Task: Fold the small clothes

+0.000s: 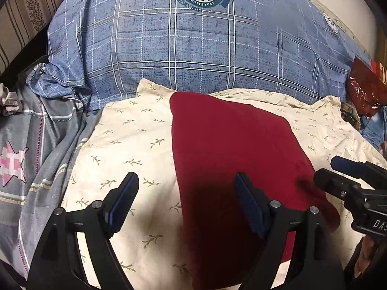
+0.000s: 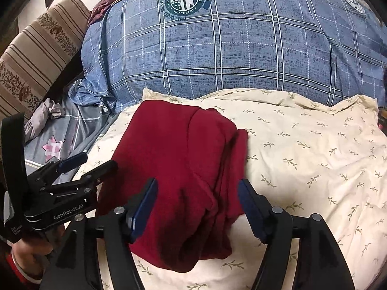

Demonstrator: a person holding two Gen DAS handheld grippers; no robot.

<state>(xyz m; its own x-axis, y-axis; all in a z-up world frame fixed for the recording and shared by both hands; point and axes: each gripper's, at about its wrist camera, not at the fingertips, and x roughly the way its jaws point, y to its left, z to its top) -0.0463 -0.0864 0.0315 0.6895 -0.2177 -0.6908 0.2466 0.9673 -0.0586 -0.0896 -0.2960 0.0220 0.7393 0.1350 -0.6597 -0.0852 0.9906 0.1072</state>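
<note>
- Both jaws of the right hand-held gripper [image 2: 197, 207] stand apart at the bottom of the right wrist view, straddling the near edge of the red garment [image 2: 179, 169]; the pads do not press it, so nothing is held.
- Left hand-held gripper [image 1: 186, 203] is likewise wide open at the bottom of its own view, one finger over the cream sheet [image 1: 125, 145], the other over the garment's near left part, gripping nothing.
- The garment lies folded in the centre of both views on the cream sheet, its right side stacked in several loose layers that bulge at the near corner.
- Risk: those layers look unsettled, so a finger brushing them on withdrawal could drag the top flap open; whether the underside is flat I cannot tell.
- Risk: the sheet is soft and rumpled, so pressing or tugging may shift the garment and skew the fold.
- Beyond, across the upper frame, the blue plaid duvet [image 2: 241, 48] rises just behind the garment, and a far edge pushed against it could ruck up.
</note>
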